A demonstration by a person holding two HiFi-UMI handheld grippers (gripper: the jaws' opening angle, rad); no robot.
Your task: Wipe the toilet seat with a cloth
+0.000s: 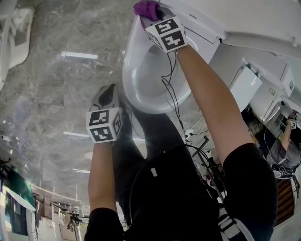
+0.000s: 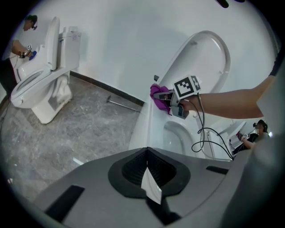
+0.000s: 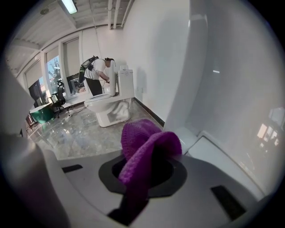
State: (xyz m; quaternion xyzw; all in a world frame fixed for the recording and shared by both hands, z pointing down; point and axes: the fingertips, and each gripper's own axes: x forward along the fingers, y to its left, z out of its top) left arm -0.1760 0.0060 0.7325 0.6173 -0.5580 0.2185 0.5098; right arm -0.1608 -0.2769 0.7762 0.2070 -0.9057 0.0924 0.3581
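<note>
While your right gripper (image 1: pixel 151 18) clamps the cloth (image 1: pixel 146 8) at the back of the seat (image 1: pixel 128 75) by the lid (image 1: pixel 207 16) and your left gripper (image 1: pixel 107 93) hangs shut, wiping seems under way, front rim probably left

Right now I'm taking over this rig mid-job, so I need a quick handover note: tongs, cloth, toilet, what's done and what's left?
Right tongs: shut on the purple cloth, at the back end of the toilet rim.
Left tongs: shut, off the toilet, over the floor; small white tab at their seam.
Done: cloth in hand at the rim; no wiped stretch can be told.
Left: the wipe around the rim.
</note>
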